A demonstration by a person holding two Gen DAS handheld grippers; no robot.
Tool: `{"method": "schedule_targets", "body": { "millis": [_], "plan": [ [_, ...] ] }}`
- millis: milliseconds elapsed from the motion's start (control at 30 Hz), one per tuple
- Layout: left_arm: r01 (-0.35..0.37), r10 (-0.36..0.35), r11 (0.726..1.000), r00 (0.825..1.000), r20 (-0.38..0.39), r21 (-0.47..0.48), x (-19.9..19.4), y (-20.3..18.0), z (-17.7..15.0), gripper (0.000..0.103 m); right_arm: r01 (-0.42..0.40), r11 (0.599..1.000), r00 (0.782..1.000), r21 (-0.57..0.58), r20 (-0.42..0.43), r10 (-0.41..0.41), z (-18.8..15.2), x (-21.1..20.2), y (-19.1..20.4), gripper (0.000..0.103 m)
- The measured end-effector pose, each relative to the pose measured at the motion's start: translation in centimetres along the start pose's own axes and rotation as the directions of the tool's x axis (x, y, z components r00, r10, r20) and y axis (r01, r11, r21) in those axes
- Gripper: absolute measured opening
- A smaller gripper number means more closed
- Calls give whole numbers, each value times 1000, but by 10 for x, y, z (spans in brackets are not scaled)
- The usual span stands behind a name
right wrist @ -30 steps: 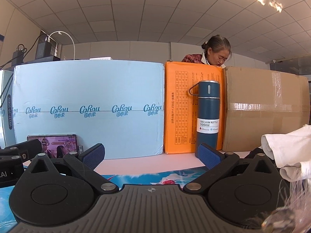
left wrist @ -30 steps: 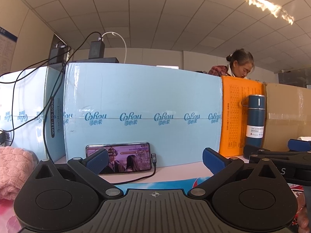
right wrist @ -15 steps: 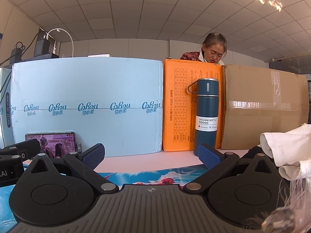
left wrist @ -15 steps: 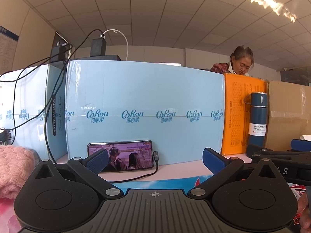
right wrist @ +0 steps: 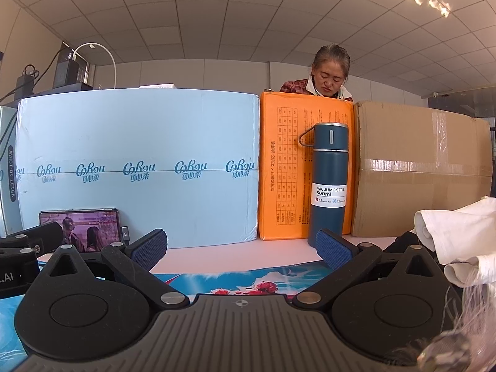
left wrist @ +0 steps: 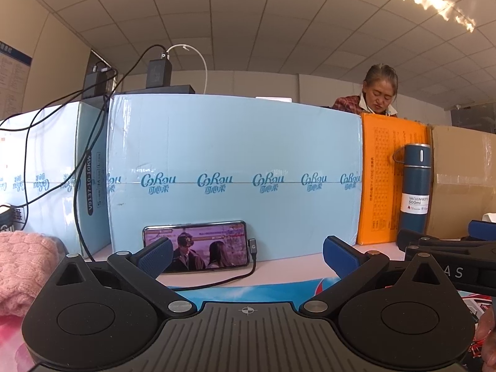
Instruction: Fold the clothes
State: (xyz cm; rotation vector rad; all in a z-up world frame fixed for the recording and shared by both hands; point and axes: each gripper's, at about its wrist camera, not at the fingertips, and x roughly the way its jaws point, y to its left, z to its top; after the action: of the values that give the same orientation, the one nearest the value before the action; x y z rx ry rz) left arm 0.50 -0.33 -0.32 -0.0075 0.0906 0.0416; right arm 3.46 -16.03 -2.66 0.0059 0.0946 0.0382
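The left tool [left wrist: 246,252] has its two blue, bumpy-padded fingers spread wide apart, and nothing is between them. The right tool [right wrist: 241,243] is spread wide too, with nothing in it. Both tools are black plastic with round flat parts and a ridged grey middle.

The clothes lie at the sides of the table [right wrist: 235,252]. A fluffy pink knitted piece [left wrist: 21,266] sits at the far left, beside the left tool. A soft white cloth [right wrist: 458,232], rumpled and folded over, sits at the far right, beside the right tool. Neither tool touches them.

The table top is smooth and pale pink, with a shiny blue mat with red flowers [right wrist: 248,280] on it. At the back stands a big light-blue box [left wrist: 235,167], a flat orange box [right wrist: 285,167] and a brown cardboard box [right wrist: 421,173] with shiny tape. A tall, round, dark-blue bottle [right wrist: 329,186] stands upright just in front of the orange box. A phone [left wrist: 198,245] leans on its long side against the light-blue box, with a black cable [left wrist: 245,274] plugged in. A person [right wrist: 328,74] is behind the boxes.
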Motion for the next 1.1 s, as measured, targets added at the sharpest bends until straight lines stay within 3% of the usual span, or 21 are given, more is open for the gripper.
{"method": "schedule_targets", "body": {
  "millis": [1100],
  "plan": [
    [-9, 9, 1000, 1000, -8, -1, 0, 0, 1, 103, 5, 1000, 1000, 3, -9, -5, 0, 1, 0, 103]
  ]
}}
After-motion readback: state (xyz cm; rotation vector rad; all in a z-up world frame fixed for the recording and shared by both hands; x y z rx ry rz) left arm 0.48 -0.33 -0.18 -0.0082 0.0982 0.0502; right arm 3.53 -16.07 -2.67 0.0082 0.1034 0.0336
